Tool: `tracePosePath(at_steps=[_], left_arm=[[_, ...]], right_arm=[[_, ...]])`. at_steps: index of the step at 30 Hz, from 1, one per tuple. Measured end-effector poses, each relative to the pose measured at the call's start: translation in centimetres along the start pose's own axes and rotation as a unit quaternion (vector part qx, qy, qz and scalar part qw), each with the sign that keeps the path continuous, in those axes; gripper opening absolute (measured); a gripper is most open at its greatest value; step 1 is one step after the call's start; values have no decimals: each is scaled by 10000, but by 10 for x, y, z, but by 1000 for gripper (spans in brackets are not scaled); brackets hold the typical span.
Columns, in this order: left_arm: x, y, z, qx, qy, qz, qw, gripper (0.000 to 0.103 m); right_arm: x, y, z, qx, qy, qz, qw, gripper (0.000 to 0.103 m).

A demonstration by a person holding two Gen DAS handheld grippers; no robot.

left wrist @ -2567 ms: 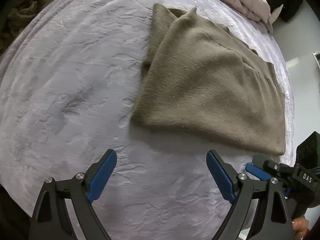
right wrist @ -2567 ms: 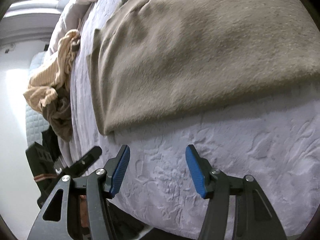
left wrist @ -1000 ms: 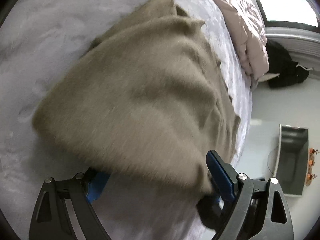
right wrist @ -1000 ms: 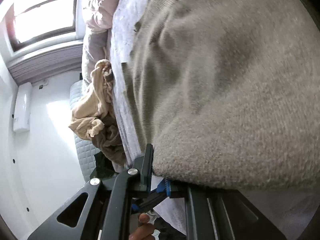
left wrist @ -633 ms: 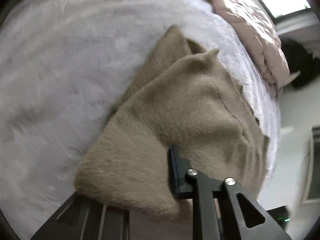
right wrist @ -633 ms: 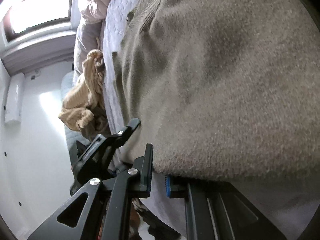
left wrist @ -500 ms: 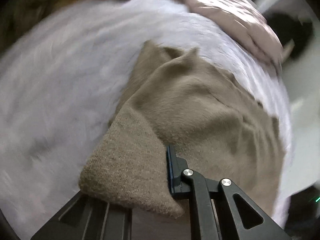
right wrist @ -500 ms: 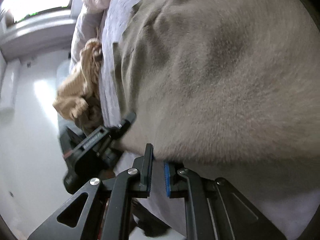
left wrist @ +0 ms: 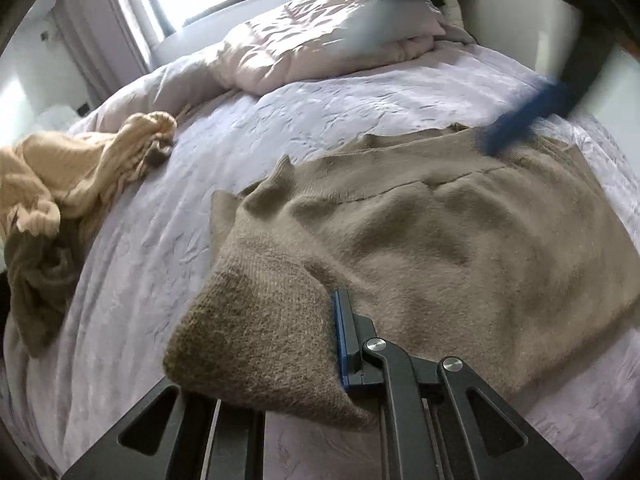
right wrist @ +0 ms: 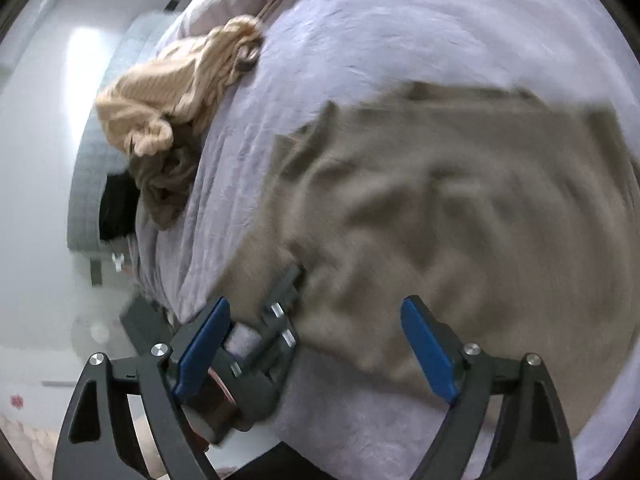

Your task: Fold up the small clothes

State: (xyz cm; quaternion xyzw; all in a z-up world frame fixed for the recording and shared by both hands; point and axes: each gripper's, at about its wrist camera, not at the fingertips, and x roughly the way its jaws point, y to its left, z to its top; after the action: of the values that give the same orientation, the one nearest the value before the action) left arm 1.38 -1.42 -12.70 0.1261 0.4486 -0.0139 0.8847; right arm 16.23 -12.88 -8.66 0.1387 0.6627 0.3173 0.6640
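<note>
A taupe knitted garment [left wrist: 460, 240] lies folded on the lilac bedspread [left wrist: 360, 108]. My left gripper [left wrist: 332, 336] is shut on its near left corner and holds it raised, so the knit drapes over the left finger and hides it. In the right wrist view my right gripper [right wrist: 316, 316] hangs above the garment [right wrist: 460, 220]. Its jaws are opening wide with nothing between the blue pads. The left gripper [right wrist: 286, 280] shows just beyond them, clamped on the corner. In the left wrist view, one blurred blue fingertip [left wrist: 516, 124] of the right gripper crosses the garment's far edge.
A crumpled heap of beige and brown clothes [left wrist: 60, 192] lies at the bed's left side, also in the right wrist view [right wrist: 180, 92]. A pink duvet [left wrist: 320, 36] is bunched below the window. The bed's near edge drops to a white floor [right wrist: 40, 240].
The right gripper has let go of the garment's edge, opened wide and risen. The left gripper closed on the corner, lifted it and rolled, so its view now faces the window.
</note>
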Motion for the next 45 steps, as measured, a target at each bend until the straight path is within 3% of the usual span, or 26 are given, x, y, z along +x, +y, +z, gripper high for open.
tracePosePath(at_steps=[5, 11, 15, 19, 20, 21, 22, 28, 32, 38, 42, 45], left_arm=[[-3, -6, -4, 283, -121, 17, 9995, 14], [-8, -9, -8, 296, -193, -54, 9994, 14], [-6, -11, -8, 315, -236, -31, 9992, 14], [-6, -15, -5, 363, -253, -16, 9990, 14], [-6, -14, -5, 318, -230, -41, 9992, 14], [-7, -13, -3, 273, -233, -98, 9993, 14], [-9, -13, -2, 293, -271, -111, 9991, 14], [-44, -29, 19, 547, -639, -469, 9954, 14], [-73, -56, 38, 822, -974, -790, 9887, 14], [-102, -121, 62, 1410, -1310, -1344, 9721, 14], [-108, -170, 61, 1881, -1354, -1724, 9574, 14], [-95, -205, 53, 2215, -1127, -2016, 9474, 14]], right_arm=[[52, 52, 64, -601, 974, -522, 9921, 90], [138, 96, 104, -1224, 2186, -1094, 9619, 91], [181, 106, 111, -1584, 2613, -1589, 9388, 91], [209, 102, 120, -1592, 2744, -1874, 9296, 89], [212, 101, 119, -1700, 2737, -1955, 9263, 74], [213, 101, 117, -1848, 2702, -2108, 9211, 31], [212, 99, 115, -1984, 2655, -2293, 9152, 17], [134, 66, 118, -1371, 1721, -1169, 9685, 16], [60, 38, 108, -963, 941, -438, 9899, 16], [-44, -18, 73, -593, -299, 233, 9975, 16], [-102, -66, 33, -206, -1108, 446, 9926, 16], [-129, -115, 0, 263, -1574, 548, 9857, 16]])
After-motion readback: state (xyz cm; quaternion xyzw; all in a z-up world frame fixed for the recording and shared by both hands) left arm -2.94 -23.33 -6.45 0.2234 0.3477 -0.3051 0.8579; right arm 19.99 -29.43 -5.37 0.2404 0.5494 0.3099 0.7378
